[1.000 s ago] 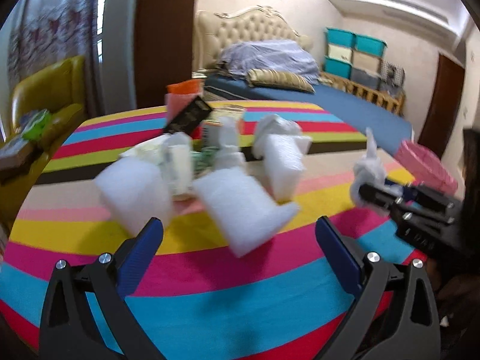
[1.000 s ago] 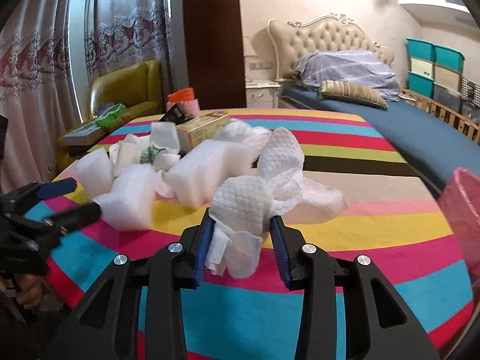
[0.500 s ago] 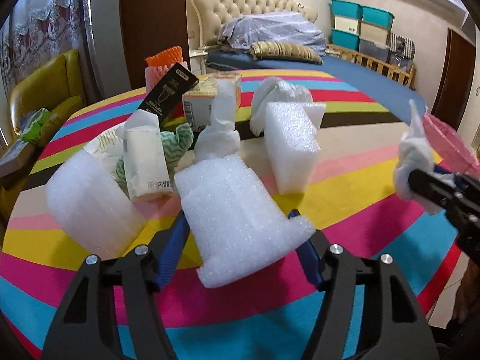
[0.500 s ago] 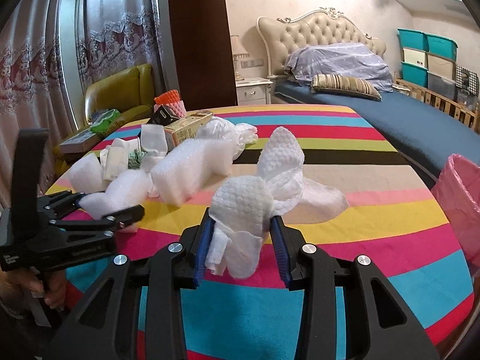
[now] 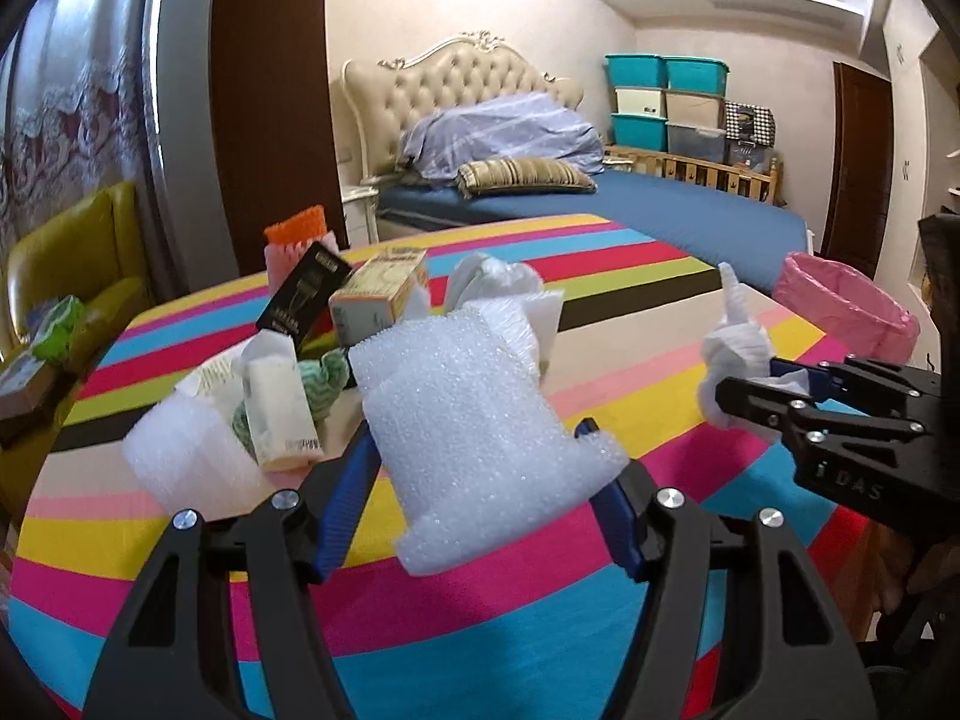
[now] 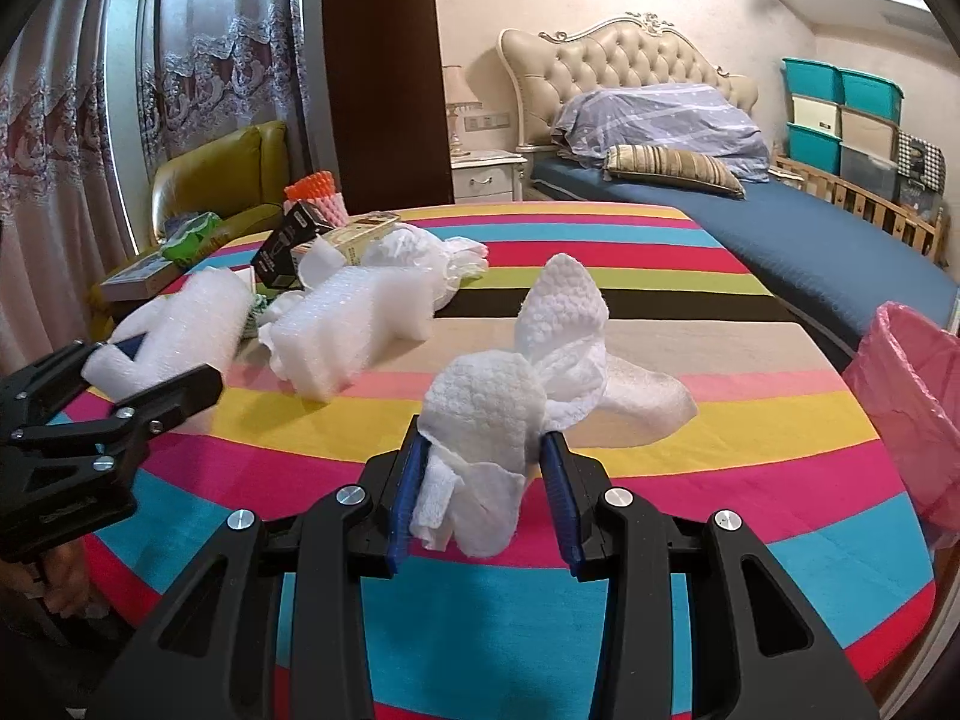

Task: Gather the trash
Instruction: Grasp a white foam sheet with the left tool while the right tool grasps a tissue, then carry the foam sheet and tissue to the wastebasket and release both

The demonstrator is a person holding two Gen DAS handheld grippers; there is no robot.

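Left gripper (image 5: 480,480) clamped on foam block (image 5: 474,432), right gripper (image 6: 486,480) clamped on crumpled tissue (image 6: 492,414); pink-lined bin (image 6: 912,396) at far right, contents unseen.

Right gripper (image 6: 483,480) clamping crumpled paper towel (image 6: 510,396) over striped table (image 6: 690,546); left gripper (image 6: 150,372) gripping foam block (image 6: 180,330) at table's left edge.

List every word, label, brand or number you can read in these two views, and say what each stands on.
"DAS", perhaps preceded by an "i": on the side of the right gripper, seen from the left wrist.
Print on the black box, the tan carton and the cream packet: too small and blurred to read.
Nothing else is legible.
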